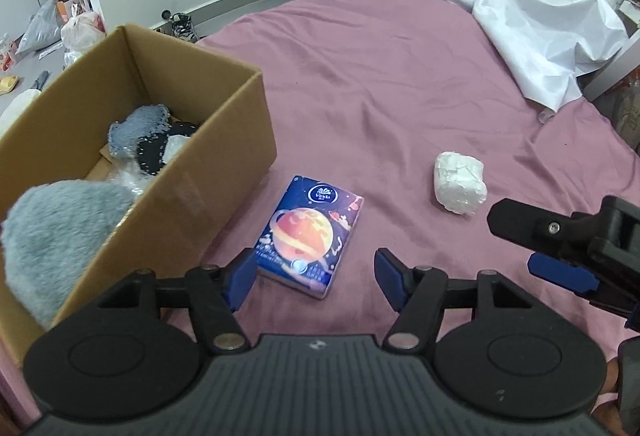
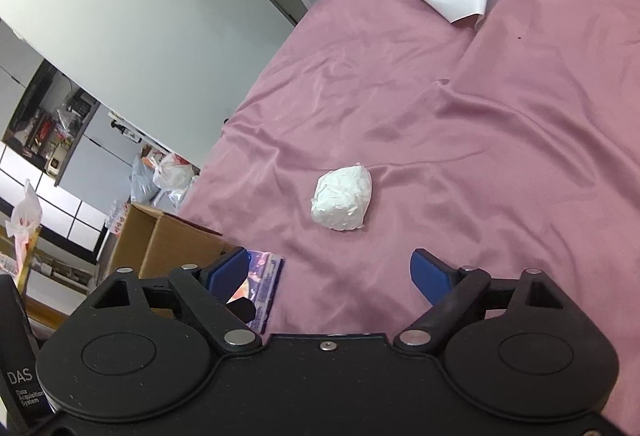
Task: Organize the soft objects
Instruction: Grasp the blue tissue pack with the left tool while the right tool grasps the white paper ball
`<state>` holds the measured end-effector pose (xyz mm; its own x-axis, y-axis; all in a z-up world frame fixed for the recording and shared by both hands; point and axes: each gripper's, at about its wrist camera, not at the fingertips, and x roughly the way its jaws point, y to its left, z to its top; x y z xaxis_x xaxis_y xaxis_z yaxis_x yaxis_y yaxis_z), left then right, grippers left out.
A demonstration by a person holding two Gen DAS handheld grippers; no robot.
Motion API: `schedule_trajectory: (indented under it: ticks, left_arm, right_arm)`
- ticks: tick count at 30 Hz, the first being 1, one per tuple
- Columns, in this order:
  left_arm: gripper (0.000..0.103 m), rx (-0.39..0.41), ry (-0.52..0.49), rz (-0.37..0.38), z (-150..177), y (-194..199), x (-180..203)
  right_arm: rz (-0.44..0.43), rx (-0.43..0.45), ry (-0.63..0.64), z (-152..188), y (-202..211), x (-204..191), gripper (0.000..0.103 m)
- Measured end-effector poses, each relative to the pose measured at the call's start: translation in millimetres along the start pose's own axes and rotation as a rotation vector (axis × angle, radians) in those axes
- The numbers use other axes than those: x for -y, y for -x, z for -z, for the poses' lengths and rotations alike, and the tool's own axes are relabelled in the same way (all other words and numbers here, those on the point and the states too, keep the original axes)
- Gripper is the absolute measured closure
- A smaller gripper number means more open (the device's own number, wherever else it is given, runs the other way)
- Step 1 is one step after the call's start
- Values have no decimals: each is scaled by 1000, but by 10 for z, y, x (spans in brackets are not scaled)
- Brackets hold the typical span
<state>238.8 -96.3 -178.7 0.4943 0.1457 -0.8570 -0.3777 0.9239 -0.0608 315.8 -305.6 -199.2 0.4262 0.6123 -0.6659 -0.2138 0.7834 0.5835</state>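
The left tool (image 1: 314, 278) hovers with jaws apart over a blue tissue pack (image 1: 310, 236) on the pink bed (image 1: 400, 95), beside a cardboard box (image 1: 224, 171); a white bundle (image 1: 460, 181) lies apart.

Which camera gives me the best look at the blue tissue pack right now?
The left wrist view: the blue tissue pack lies whole on the pink sheet beside the cardboard box. The right wrist view shows only a corner, behind that gripper's finger.

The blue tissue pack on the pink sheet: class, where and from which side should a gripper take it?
Grip the tissue pack across its two long edges, coming from above. It lies flat, and the cardboard box stands apart, so both edges look reachable for the left gripper.
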Motion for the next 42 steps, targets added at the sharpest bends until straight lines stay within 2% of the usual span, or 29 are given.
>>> schedule_trajectory:
  ticks: [8,11,16,17,18,19,21,29,42]
  left_arm:
    - [39,-1,-13,-53,-37,-256,70]
    - [41,-3,-1,-47,-39,-298,16]
    - [58,-9,17,-73,-38,-338,-14]
    - [66,-16,31,-79,-48,-345,-41]
    - [79,-30,52,-78,-61,-363,-75]
    - [81,-47,82,-65,-71,-383,-122]
    - [83,-50,109,-54,-79,-380,-160]
    - [84,-47,111,-42,-20,-287,-118]
    - [84,-3,145,9,-30,114,-247]
  right_arm:
    - [4,-21,38,-114,-251,6,15]
    - [22,-6,62,-153,-338,-11,15]
    - [62,6,129,-171,-520,-111,15]
    - [63,7,142,-173,-544,-129,16]
    - [67,10,156,-173,-567,-147,18]
    - [71,12,165,-170,-577,-156,20]
    - [79,17,179,-161,-591,-155,27]
    - [127,45,213,-179,-665,-144,54]
    - [182,65,197,70,-334,-207,56]
